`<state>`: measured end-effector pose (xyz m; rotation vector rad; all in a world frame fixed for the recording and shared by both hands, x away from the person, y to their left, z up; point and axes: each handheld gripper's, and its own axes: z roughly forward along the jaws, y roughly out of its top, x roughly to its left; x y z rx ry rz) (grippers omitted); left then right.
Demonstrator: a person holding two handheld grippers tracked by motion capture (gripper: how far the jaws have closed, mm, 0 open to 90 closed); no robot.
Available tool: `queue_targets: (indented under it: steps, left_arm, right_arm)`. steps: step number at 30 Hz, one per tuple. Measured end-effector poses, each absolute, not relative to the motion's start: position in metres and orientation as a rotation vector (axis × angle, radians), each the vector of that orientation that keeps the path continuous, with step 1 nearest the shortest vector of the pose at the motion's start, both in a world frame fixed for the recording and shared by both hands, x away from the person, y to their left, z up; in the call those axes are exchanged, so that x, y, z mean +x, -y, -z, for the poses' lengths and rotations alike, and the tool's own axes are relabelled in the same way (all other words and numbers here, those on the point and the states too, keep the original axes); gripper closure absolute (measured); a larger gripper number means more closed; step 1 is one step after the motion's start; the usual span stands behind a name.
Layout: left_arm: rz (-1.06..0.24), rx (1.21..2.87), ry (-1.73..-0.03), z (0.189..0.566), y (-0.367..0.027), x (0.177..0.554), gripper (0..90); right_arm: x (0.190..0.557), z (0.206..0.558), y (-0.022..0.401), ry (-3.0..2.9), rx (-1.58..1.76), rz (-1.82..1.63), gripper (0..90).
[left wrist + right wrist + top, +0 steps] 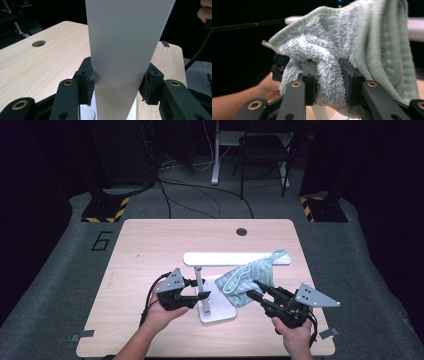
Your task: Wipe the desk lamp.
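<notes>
The fluffy pale green terry cloth (248,281) is bunched in your right gripper (257,293), whose jaws pinch a thick fold of it; it hangs against the long white horizontal head (220,258) of the white desk lamp. The right gripper view shows that fold squeezed between the black pads (310,82), with the cloth (352,50) draped over the white bar behind and your other hand (268,86) beyond it. The left gripper view gives what the high view hides: your left gripper (117,85) has its jaws pressed on both sides of a flat white panel of the lamp (125,50).

Your left hand (162,312) holds its gripper (197,296) level, pointing right at the thin grey lamp pole (200,285) above the white square base (220,312). Your right hand (295,332) aims its gripper up and left.

The surface is a light wood top (150,250) with a round cable hole (242,231). It stands on grey carpet (65,255), where a chair (262,150) and loose cables (200,195) are seen in the dark room beyond.
</notes>
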<state>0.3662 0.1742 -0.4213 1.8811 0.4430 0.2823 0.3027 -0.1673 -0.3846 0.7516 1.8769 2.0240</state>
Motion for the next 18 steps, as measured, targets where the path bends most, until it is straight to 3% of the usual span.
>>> queue_targets:
  steps: [18]
  left_arm:
    - [-0.283,1.882,-0.445,0.421,-0.174,0.366,52.4]
  right_arm:
    - [0.307,0.420,0.173,-1.890,0.874,-1.862,68.0]
